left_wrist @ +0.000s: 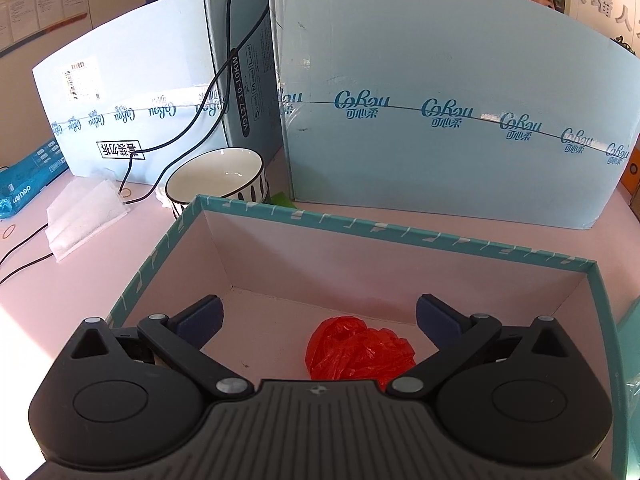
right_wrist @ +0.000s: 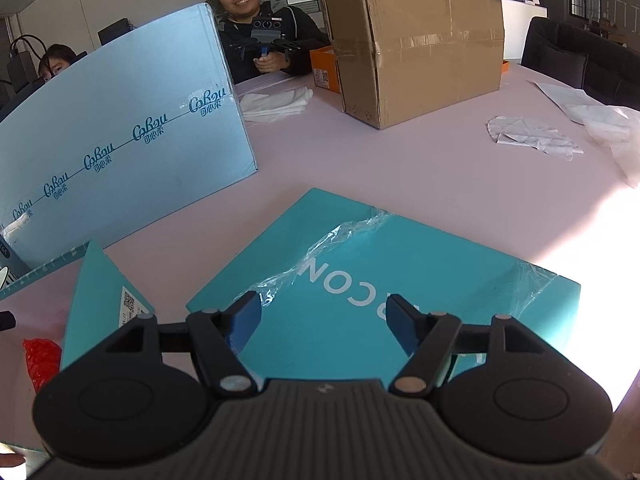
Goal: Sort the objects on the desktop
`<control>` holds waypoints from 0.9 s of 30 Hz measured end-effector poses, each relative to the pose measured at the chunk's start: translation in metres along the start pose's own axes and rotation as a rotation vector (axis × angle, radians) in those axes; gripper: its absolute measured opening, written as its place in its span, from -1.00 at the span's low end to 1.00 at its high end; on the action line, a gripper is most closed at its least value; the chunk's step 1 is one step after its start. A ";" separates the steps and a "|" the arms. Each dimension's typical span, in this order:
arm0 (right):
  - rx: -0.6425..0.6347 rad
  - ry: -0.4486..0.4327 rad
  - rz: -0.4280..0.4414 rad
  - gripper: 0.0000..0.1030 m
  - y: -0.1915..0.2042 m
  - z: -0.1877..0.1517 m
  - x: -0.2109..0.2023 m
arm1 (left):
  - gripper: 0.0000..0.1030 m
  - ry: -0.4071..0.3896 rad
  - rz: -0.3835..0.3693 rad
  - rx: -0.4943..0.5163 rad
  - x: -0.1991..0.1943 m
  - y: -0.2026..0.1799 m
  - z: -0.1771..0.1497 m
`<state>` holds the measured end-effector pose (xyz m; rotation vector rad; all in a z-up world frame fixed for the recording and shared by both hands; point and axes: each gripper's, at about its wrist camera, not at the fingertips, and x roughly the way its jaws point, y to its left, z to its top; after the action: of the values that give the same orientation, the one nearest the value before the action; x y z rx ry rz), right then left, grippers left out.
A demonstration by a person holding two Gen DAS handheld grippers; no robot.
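An open teal-rimmed box stands on the pink table, and a crumpled red plastic bag lies on its floor. My left gripper is open and empty, hovering over the box with the bag below and between its fingers. My right gripper is open and empty, above a flat teal box lid with loose clear wrap on it. The box's teal wall and a bit of the red bag show at the left of the right wrist view.
A white bowl stands behind the box, with a white tissue pack, black cables and a blue packet to the left. Light-blue cartons wall the back. A brown carton and crumpled papers lie further right.
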<state>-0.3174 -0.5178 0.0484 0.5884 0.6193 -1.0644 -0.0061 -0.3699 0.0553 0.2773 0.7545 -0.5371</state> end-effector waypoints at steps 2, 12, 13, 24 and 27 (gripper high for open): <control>-0.004 -0.001 0.000 0.41 0.001 -0.001 -0.002 | 1.00 -0.004 0.001 -0.007 0.001 0.000 0.001; 0.009 -0.007 -0.027 0.43 -0.005 -0.005 -0.010 | 1.00 -0.026 -0.011 -0.046 0.012 0.002 0.009; 0.012 -0.009 -0.032 0.44 -0.007 -0.006 -0.011 | 1.00 -0.028 -0.011 -0.039 0.012 0.002 0.010; 0.044 -0.044 -0.135 0.53 -0.035 -0.018 -0.031 | 1.00 -0.060 0.001 0.047 0.012 -0.008 0.014; 0.073 -0.043 -0.166 0.57 -0.048 -0.026 -0.036 | 1.00 -0.090 -0.018 0.060 -0.005 -0.006 0.010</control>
<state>-0.3790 -0.4953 0.0499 0.5831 0.6009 -1.2566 -0.0071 -0.3768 0.0656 0.3001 0.6555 -0.5862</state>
